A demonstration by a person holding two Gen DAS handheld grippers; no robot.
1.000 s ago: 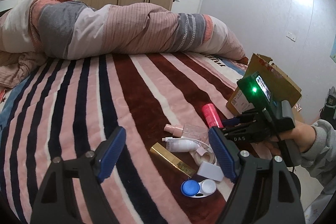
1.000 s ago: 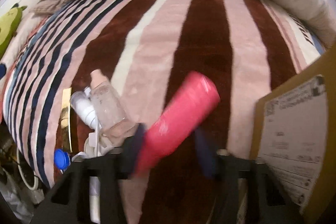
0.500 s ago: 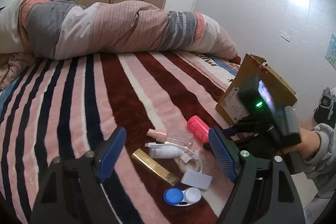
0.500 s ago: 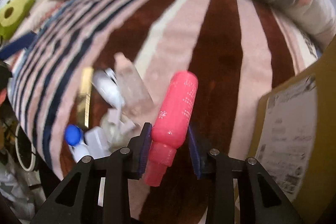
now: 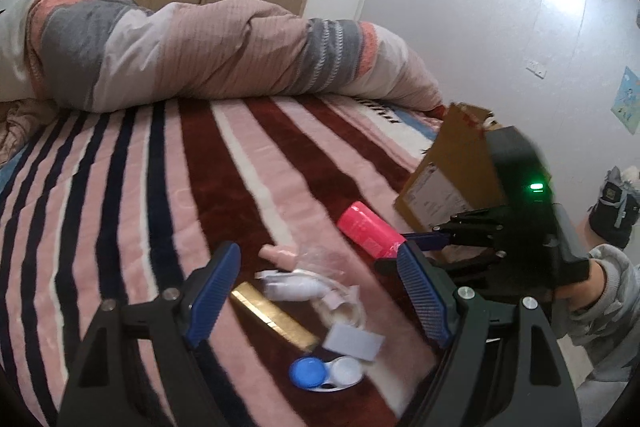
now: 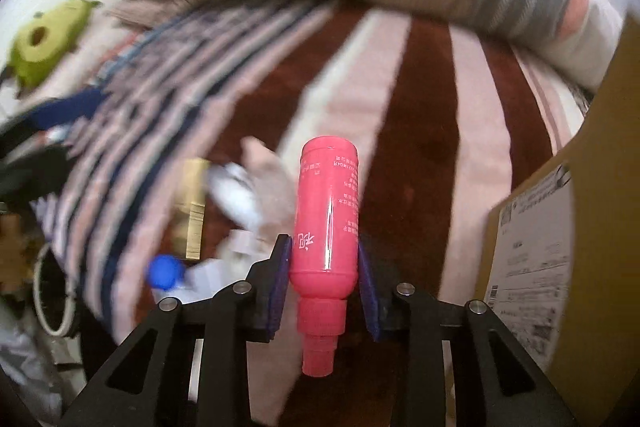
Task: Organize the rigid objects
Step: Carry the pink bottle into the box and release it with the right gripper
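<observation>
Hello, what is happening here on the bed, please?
A person is tidying small items on a bed covered by a striped plush blanket, using a handheld gripper in each hand. The right gripper is shut on a pink plastic bottle, held beside an open brown cardboard box. The left gripper is open and holds nothing, above the remaining pile: a gold rectangular box, a clear bottle with a pink cap, a small white bottle and a blue and white contact lens case.
</observation>
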